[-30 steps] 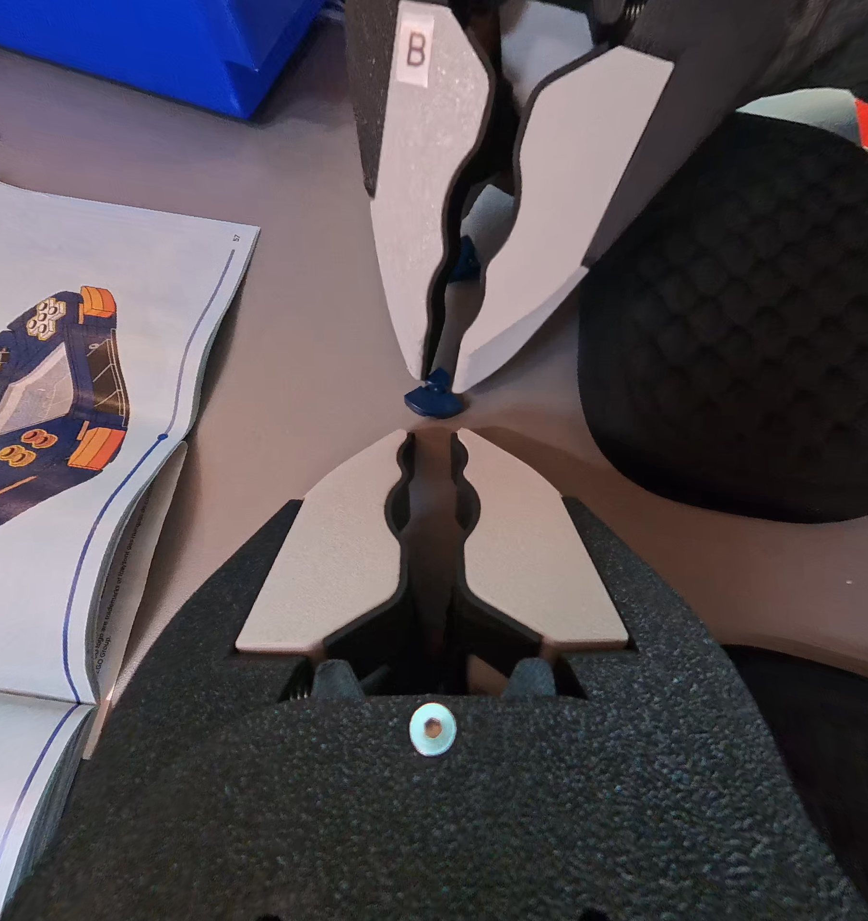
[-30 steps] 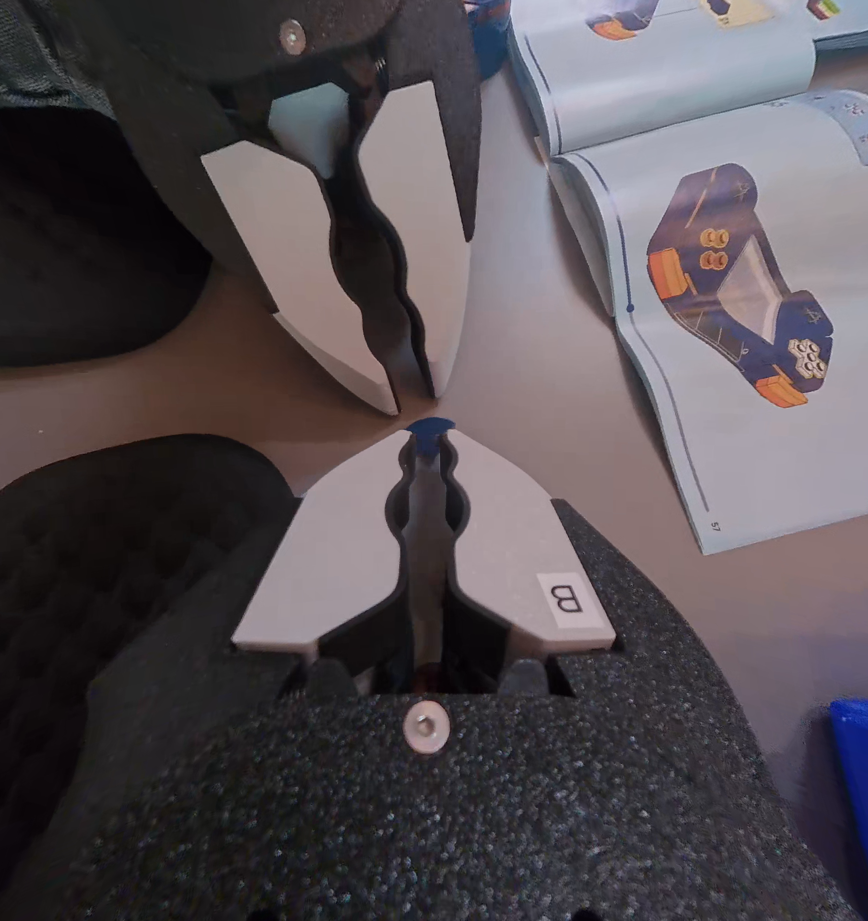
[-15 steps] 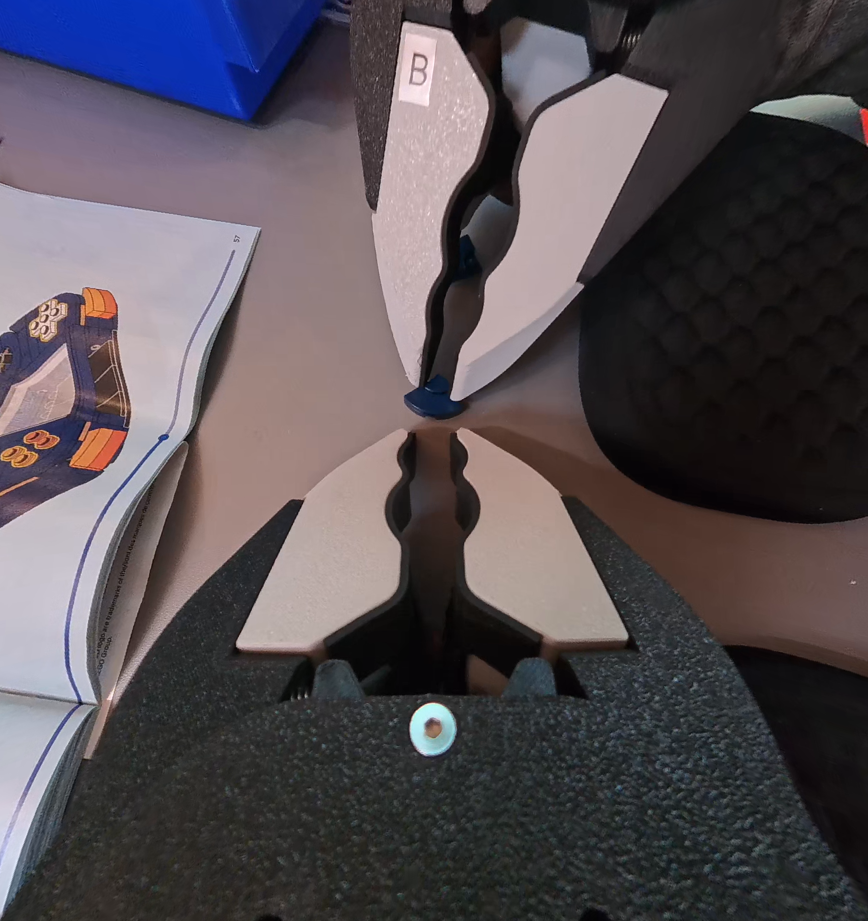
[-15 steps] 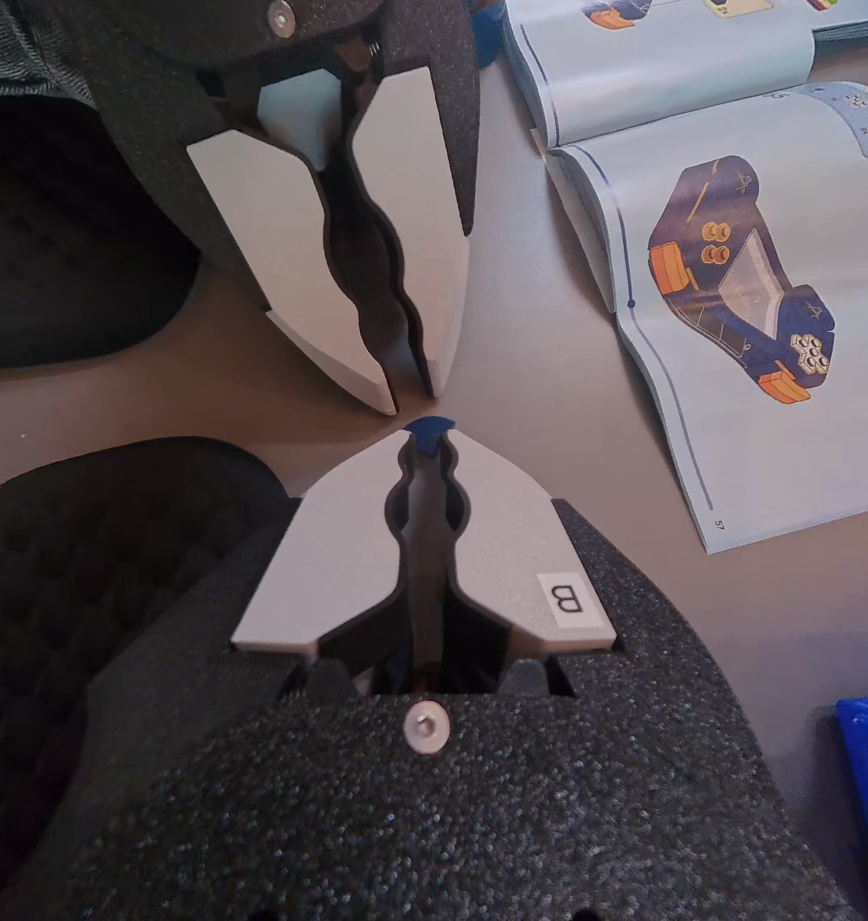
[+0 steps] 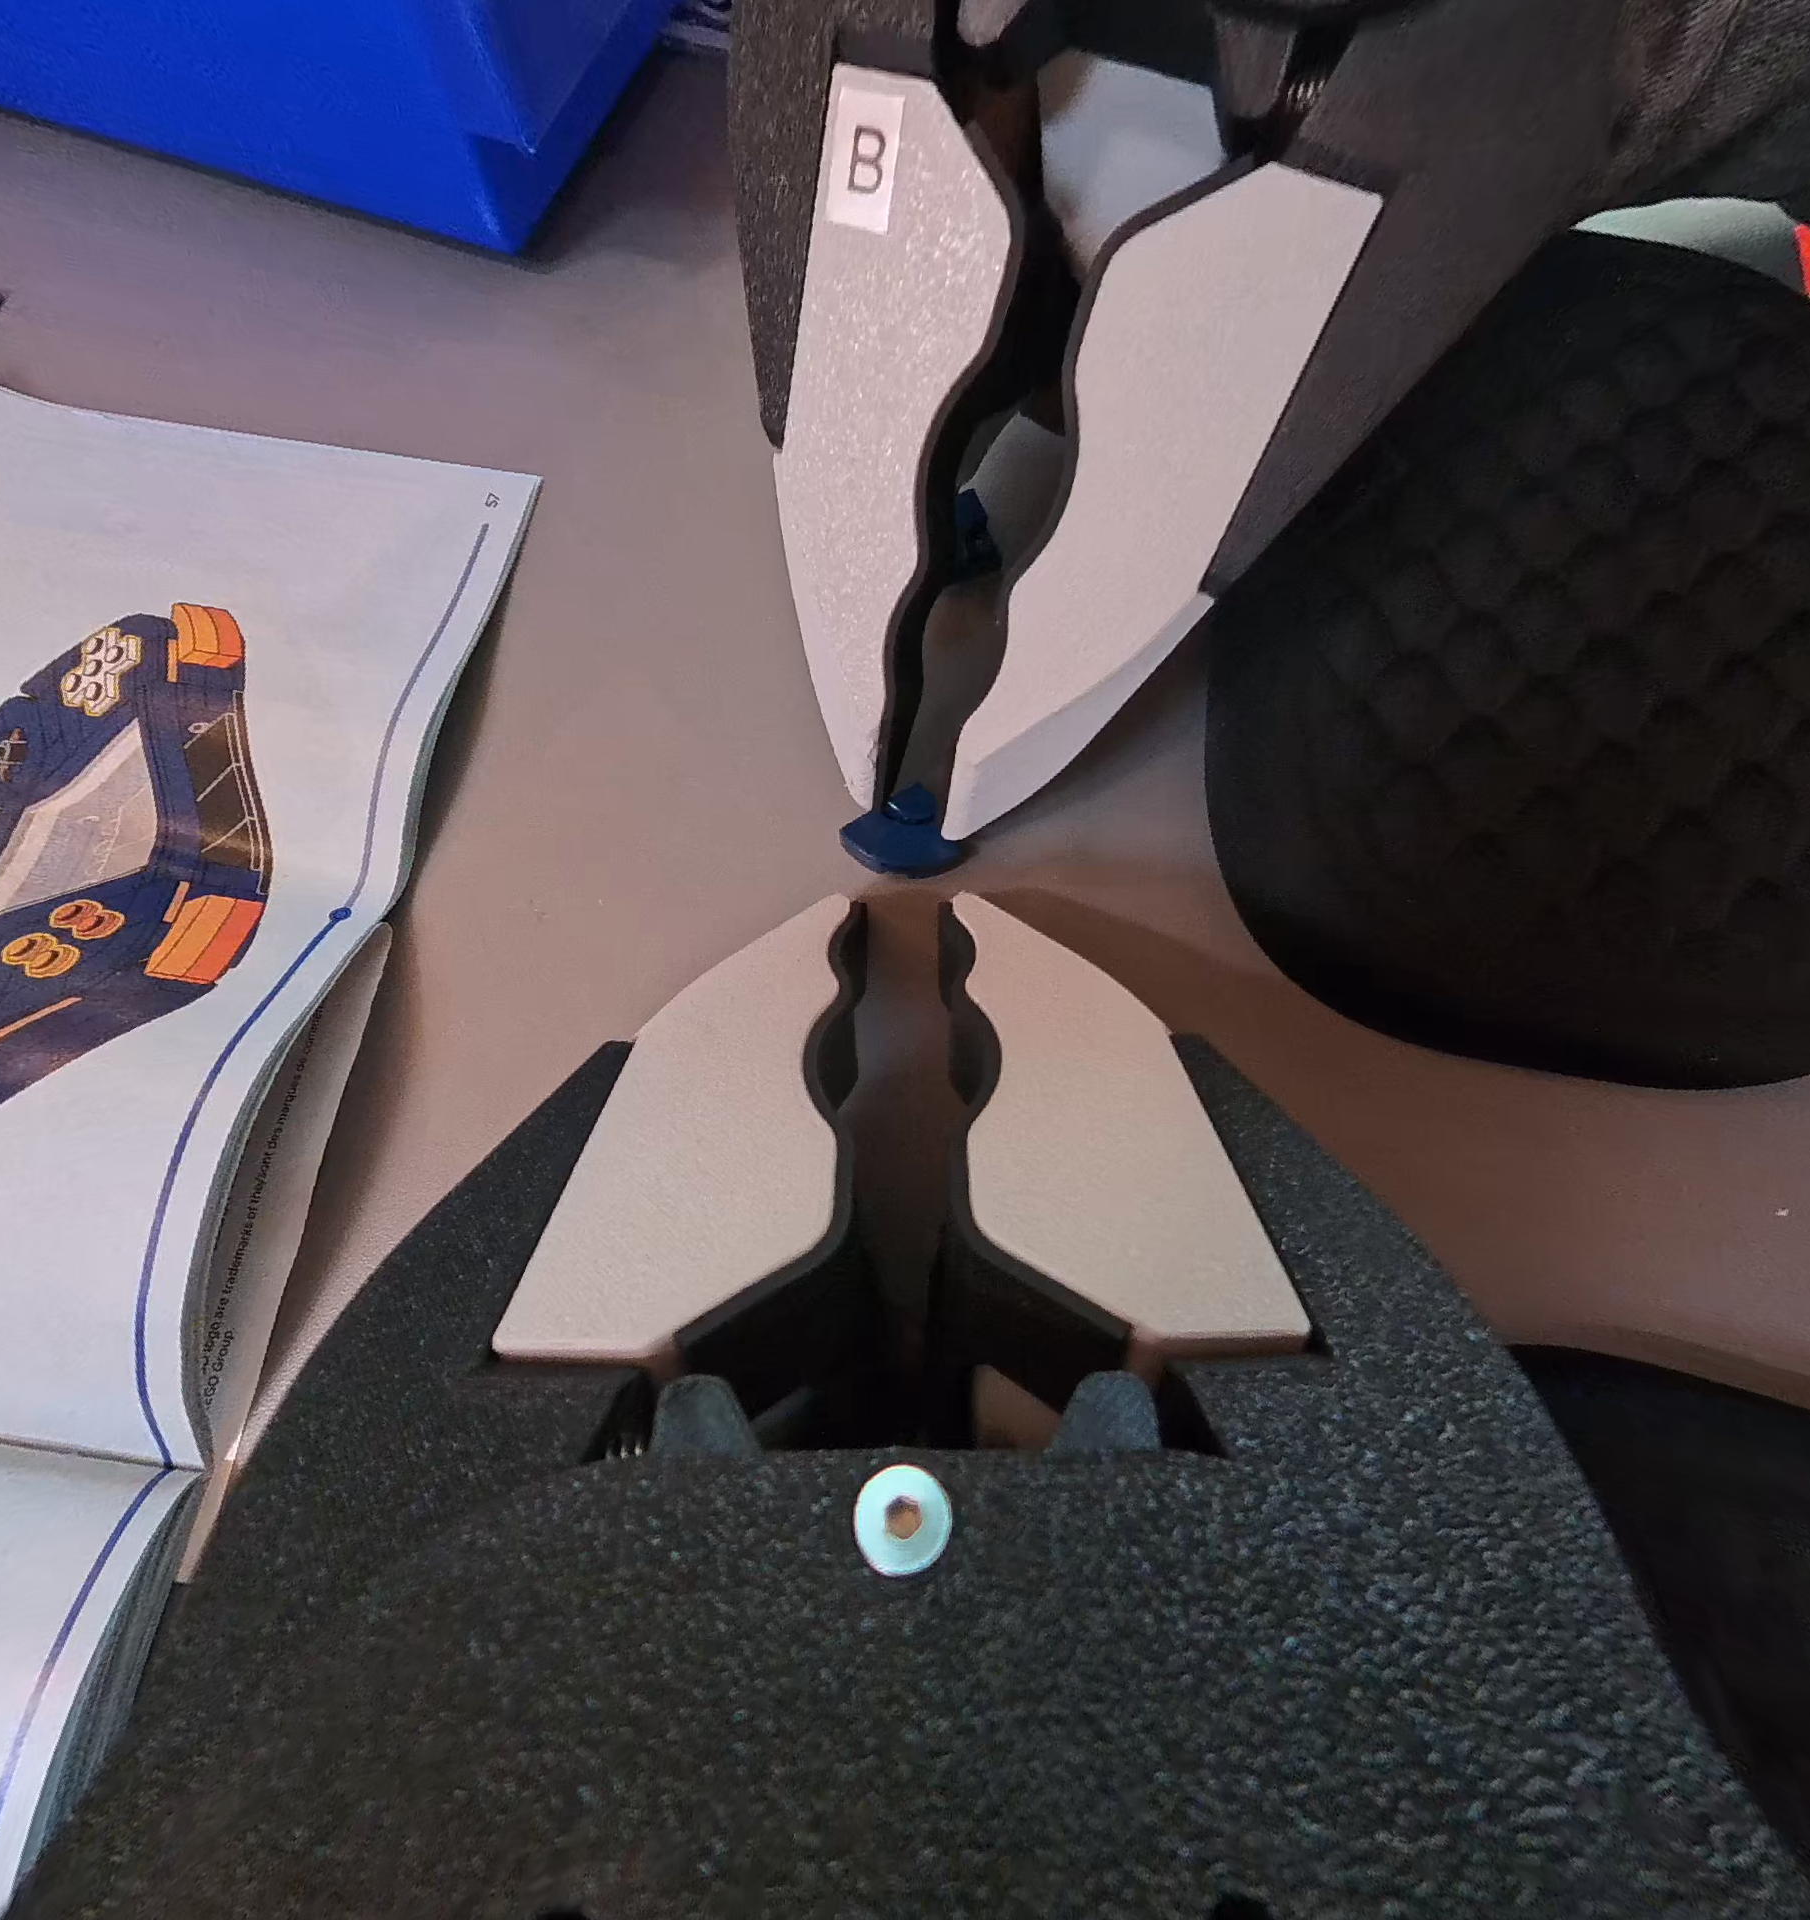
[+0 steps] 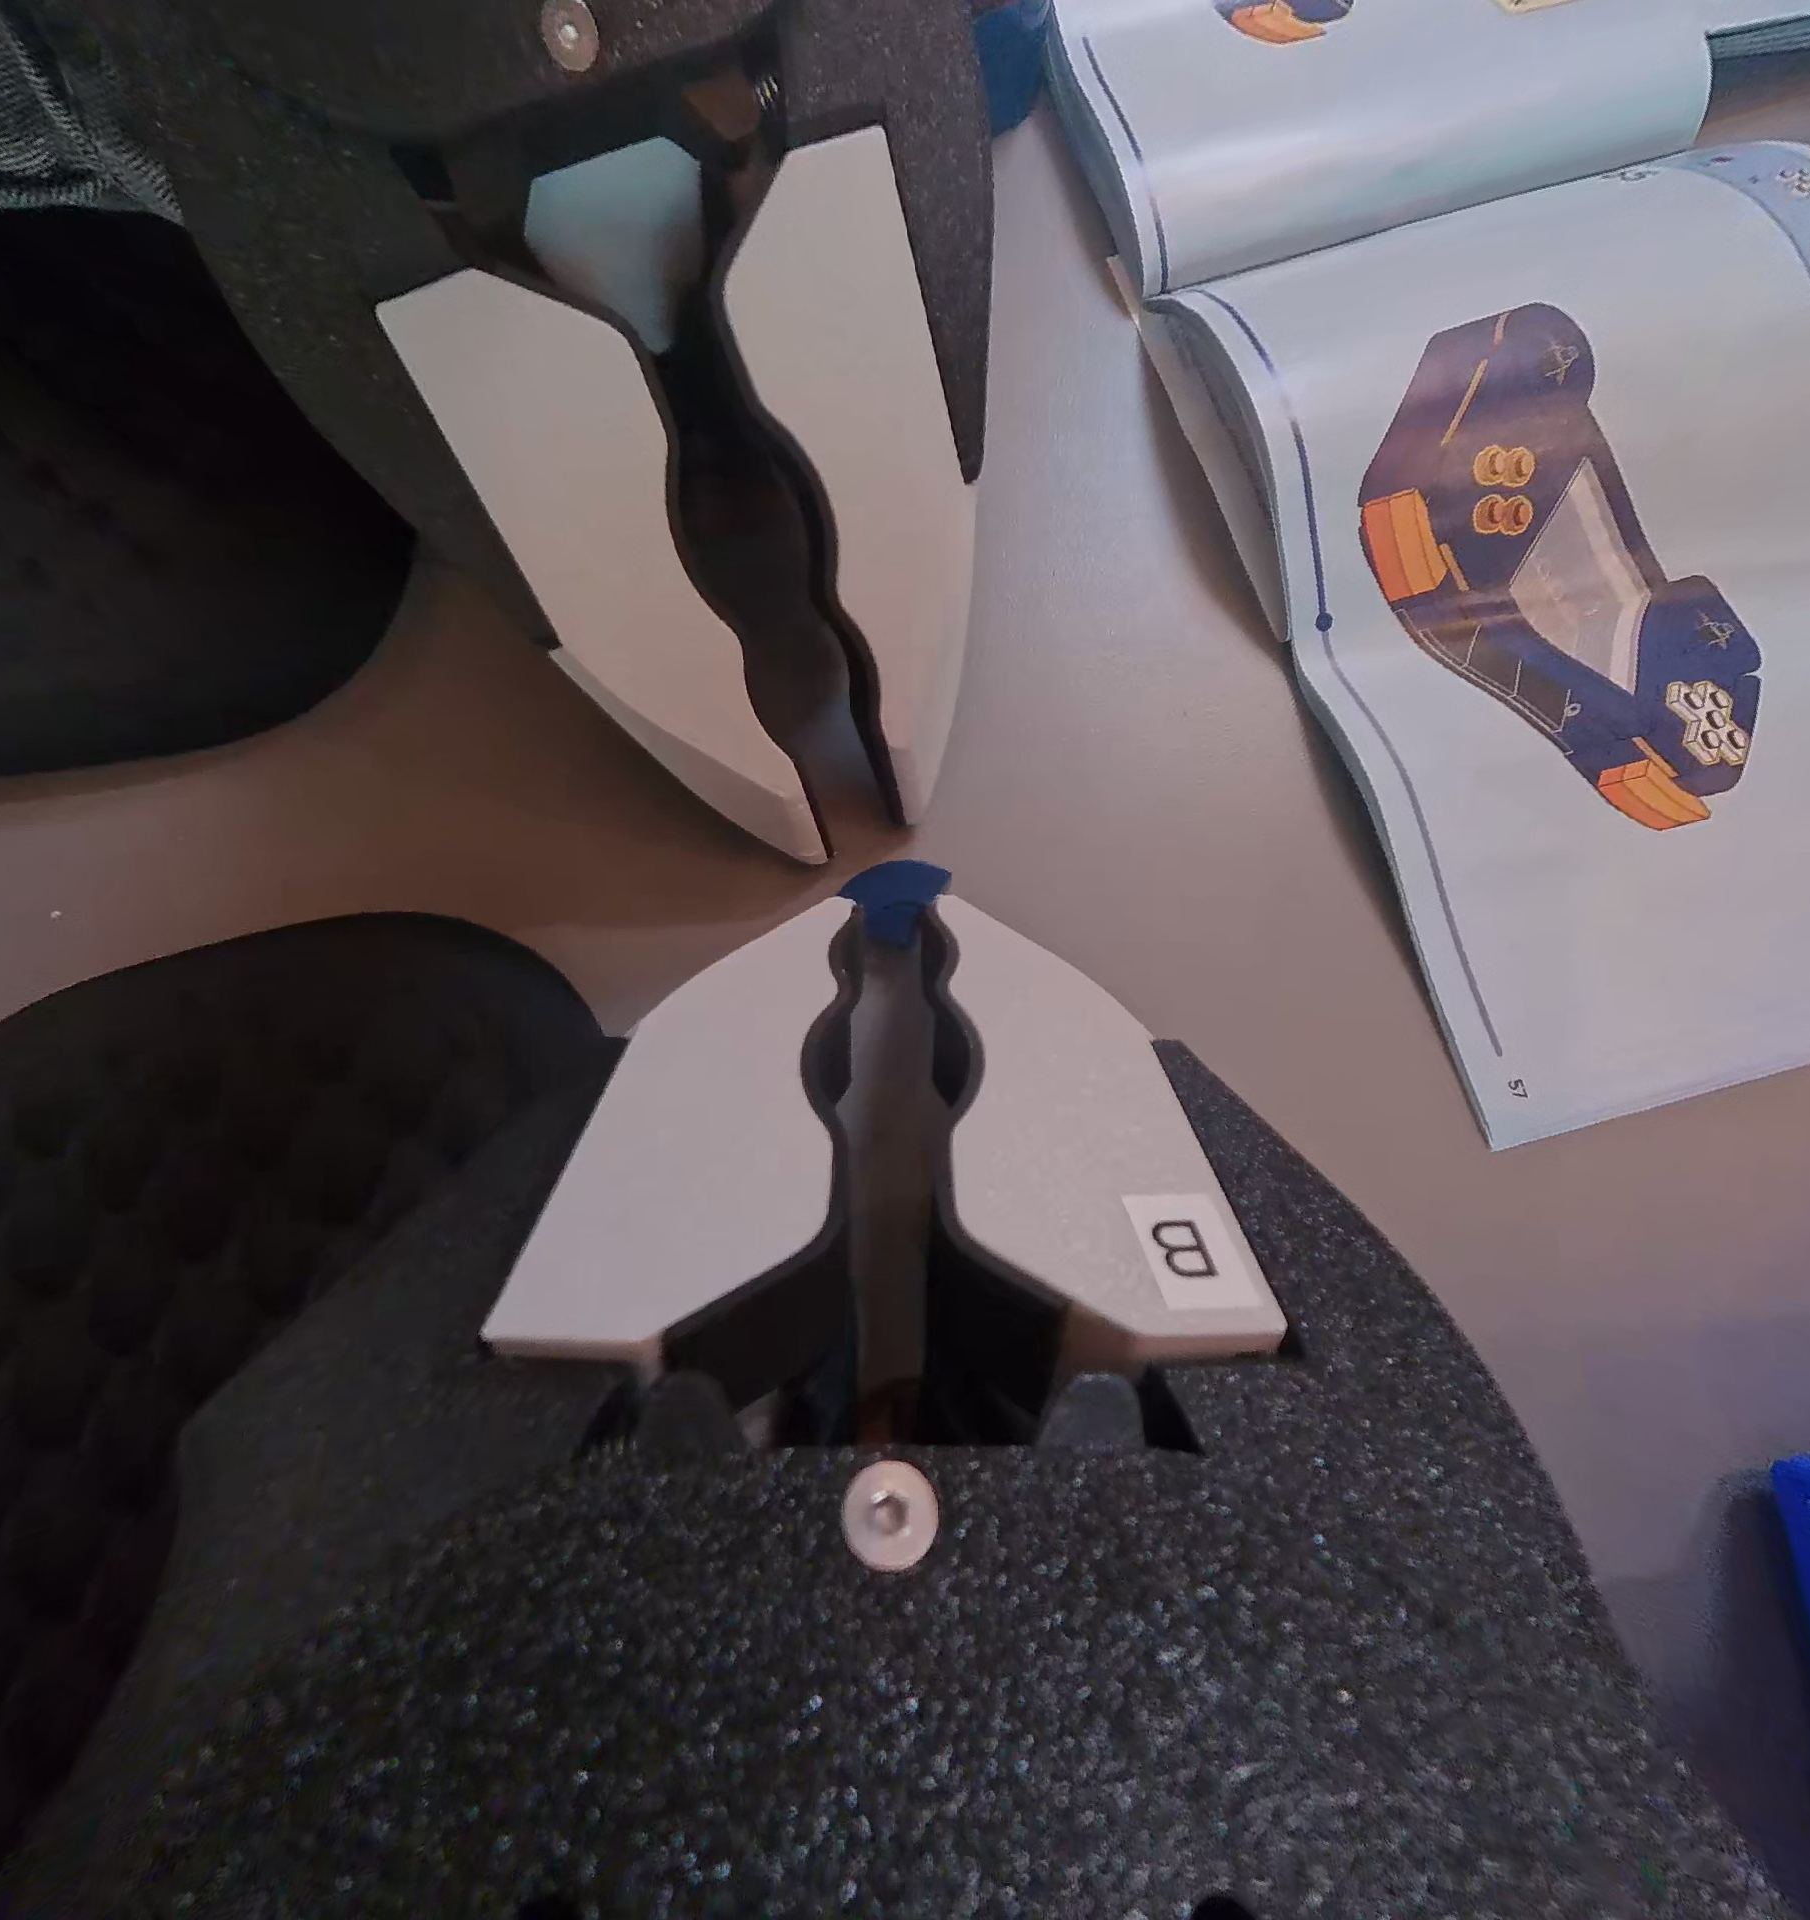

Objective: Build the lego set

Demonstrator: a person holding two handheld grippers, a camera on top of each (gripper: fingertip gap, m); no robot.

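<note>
Little changed over last second: right tongs point(image 6: 893, 909) still pinching small dark-blue piece point(image 5: 899, 837); left tongs point(image 5: 901, 904) stay slightly spread, empty, tip-to-tip, handover pending.

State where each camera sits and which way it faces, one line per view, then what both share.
Left wrist view: on the left gripper, looking along its slightly parted, empty fingers at the right gripper opposite.
Right wrist view: on the right gripper, looking along its fingers, shut on a dark blue lego piece, at the left gripper.
Shared: the piece, both grippers tip to tip, the open instruction booklet, the grey table, a blue bin.
</note>
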